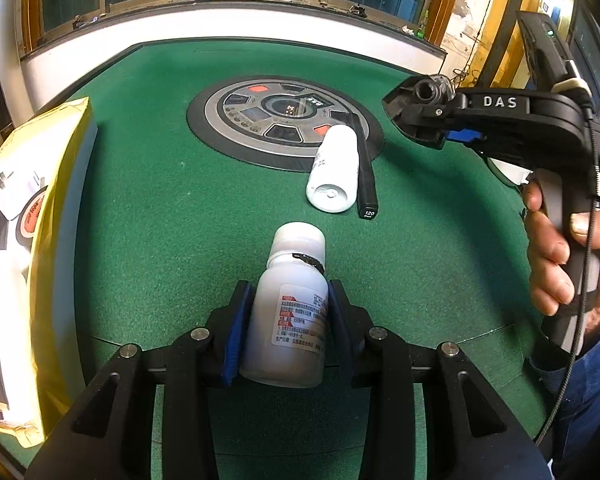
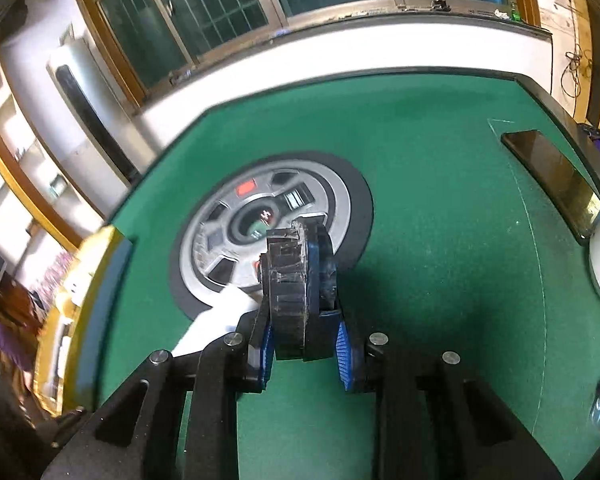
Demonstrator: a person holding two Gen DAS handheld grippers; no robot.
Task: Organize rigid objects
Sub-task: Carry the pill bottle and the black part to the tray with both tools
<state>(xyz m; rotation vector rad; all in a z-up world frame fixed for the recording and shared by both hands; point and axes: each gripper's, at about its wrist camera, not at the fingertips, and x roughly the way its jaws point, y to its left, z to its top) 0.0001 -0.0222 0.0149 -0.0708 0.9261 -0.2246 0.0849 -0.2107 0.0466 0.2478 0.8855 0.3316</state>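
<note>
1. While the left gripper [image 1: 288, 312] has its fingers [image 1: 236, 332] clamped on a white bottle [image 1: 288, 320], cap pointing away toward 12 o'clock, the step in hand looks like carrying picked-up pieces to wherever they are to be sorted.
2. The right gripper [image 2: 304, 340] has its fingers [image 2: 342, 350] closed on a black toothed part [image 2: 290, 292], which stands up between the blue pads; in the left view it hangs above the tabletop [image 1: 160, 208] at about 2 o'clock, so both grippers are loaded.
3. Two pieces lie loose on the tabletop: a second white bottle [image 1: 334, 170] on its side, and a black marker [image 1: 366, 176] touching its right flank, both at 1 o'clock from the held bottle and partly over the round console [image 1: 236, 120].
4. A yellow box [image 1: 24, 264] stands open at the tabletop's 9 o'clock edge; I judge it the likely bin, though nothing shows that for certain.
5. Next move, as I judge it: take each held piece over its drop place, lower it clear of the rim, then part the fingers. The bottle is smooth and round, so it may roll if let go on its side.
6. A phone [image 2: 556, 176] lies at 2 o'clock in the right view, well apart from the work.
</note>
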